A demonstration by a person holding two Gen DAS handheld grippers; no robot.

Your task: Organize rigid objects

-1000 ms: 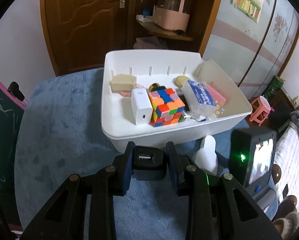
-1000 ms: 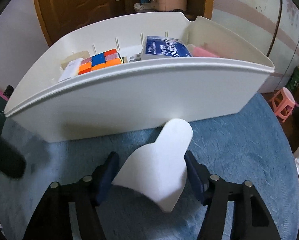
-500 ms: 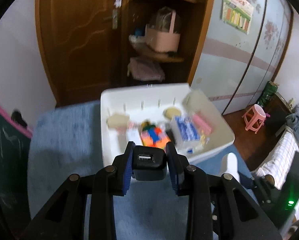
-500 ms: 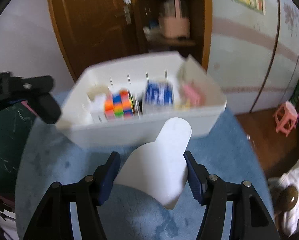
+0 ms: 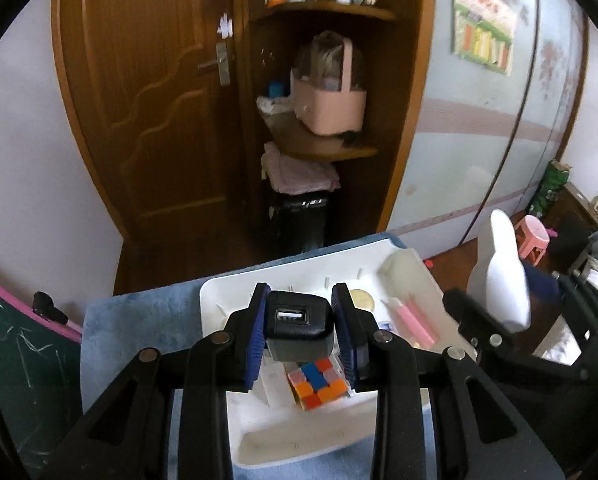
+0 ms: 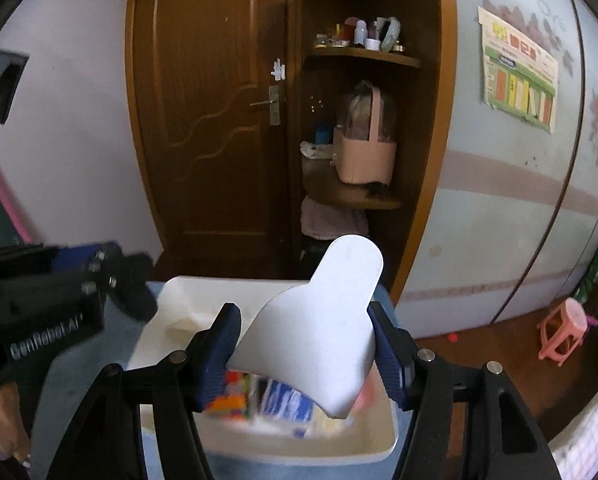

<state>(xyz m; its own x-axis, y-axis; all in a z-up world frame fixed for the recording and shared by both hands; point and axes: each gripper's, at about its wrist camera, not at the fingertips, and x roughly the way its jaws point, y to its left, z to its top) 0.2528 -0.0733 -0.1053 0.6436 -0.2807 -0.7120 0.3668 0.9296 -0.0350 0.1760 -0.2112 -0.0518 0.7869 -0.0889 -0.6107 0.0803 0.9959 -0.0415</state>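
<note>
Both above white bin (image 5: 223,292) | left hand-held gripper (image 5: 300,334) — black charger (image 5: 300,330) | right hand-held gripper (image 6: 304,354) — white bottle (image 6: 319,336)

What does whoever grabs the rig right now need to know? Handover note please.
Left gripper: shut on the black charger, held over the white bin.
Right gripper: shut on the white scoop, also above the bin.
Already in the bin: puzzle cube, blue-labelled box, pink pieces.
Left to do: set the charger and the scoop in the bin, then release.
</note>
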